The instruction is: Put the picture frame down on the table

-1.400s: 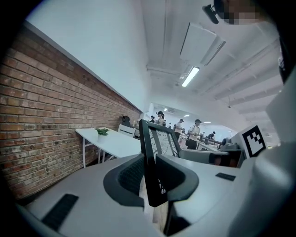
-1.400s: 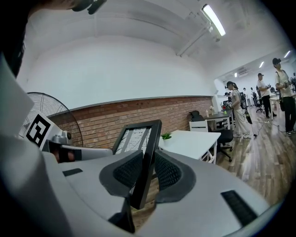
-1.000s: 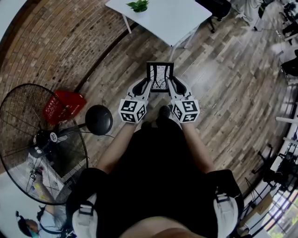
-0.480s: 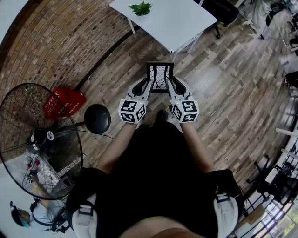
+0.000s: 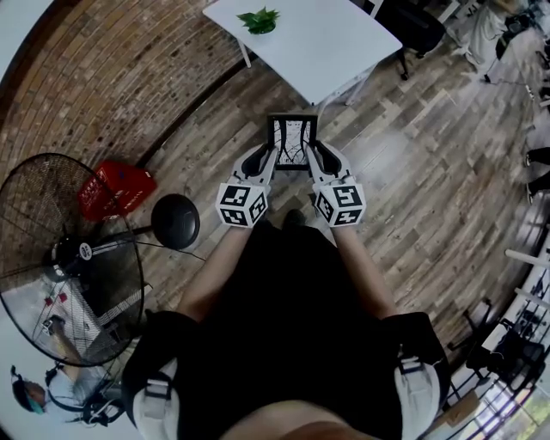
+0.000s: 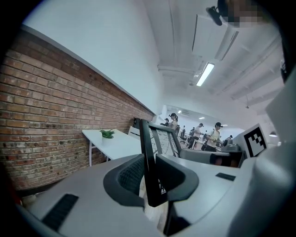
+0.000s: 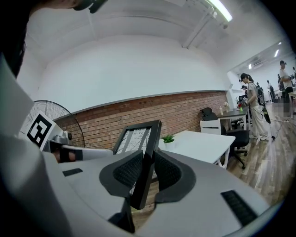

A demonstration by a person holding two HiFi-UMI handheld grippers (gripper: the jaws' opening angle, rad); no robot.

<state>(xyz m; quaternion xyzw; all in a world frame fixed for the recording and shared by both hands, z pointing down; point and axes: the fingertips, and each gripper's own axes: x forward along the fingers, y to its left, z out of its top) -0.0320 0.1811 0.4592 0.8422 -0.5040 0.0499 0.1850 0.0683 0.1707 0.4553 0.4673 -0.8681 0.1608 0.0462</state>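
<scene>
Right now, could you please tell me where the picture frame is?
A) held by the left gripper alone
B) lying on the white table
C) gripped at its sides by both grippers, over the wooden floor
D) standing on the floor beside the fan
C: the left gripper and the right gripper each clamp a side edge of the picture frame, short of the table.

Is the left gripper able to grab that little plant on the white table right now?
Probably not: the left gripper is shut on the picture frame, shared with the right gripper, and the plant sits on the table well ahead.
</scene>
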